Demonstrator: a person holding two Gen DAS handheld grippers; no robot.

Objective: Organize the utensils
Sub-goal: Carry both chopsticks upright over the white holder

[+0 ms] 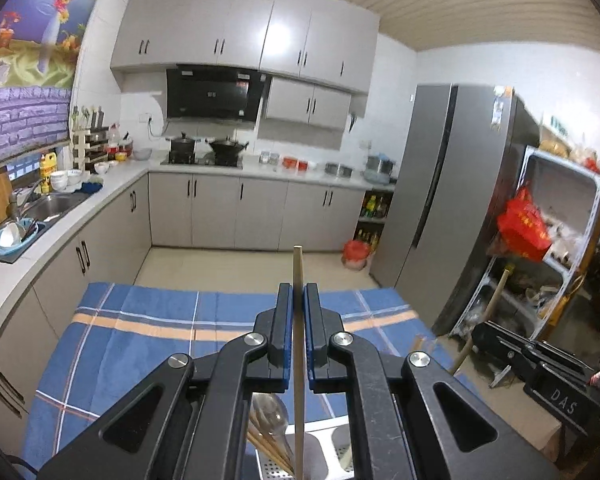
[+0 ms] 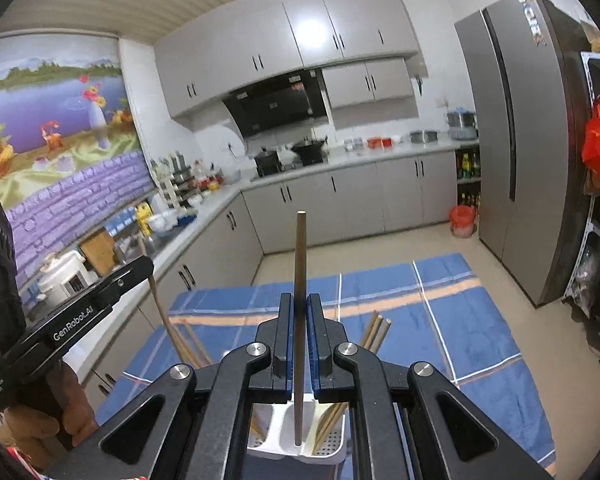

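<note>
My left gripper is shut on a pale wooden chopstick that stands upright between its blue pads, its lower end down by a white utensil holder with several chopsticks and a spoon. My right gripper is shut on a darker chopstick, also upright, its lower end inside the white utensil holder, which holds more chopsticks. The left gripper's body shows at the left of the right wrist view.
A blue plaid cloth covers the table under the holder. Beyond it are grey kitchen cabinets, a counter with a sink, a stove with pots, a tall grey fridge and a cluttered metal shelf.
</note>
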